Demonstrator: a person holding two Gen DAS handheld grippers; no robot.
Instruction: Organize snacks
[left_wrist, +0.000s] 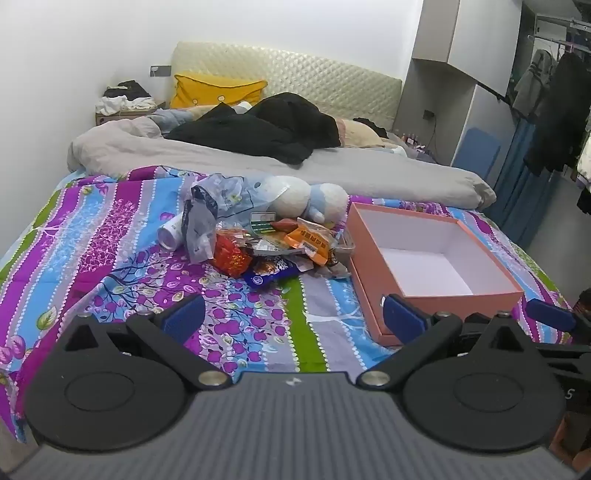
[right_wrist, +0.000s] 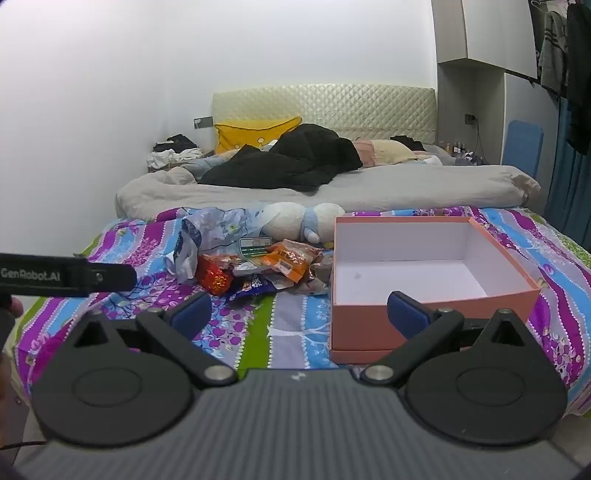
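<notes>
The left gripper (right_wrist: 66, 275) reads "GenRobot.AI" on its side.

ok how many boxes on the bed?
1. The pink box sits open and empty on the patterned bedspread, right of the snack pile. Another could be hidden under the pile or the bedding.

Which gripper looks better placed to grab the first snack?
Probably the left gripper: it faces the snack pile straight ahead, while the open right gripper sits nearer the pink box.
</notes>
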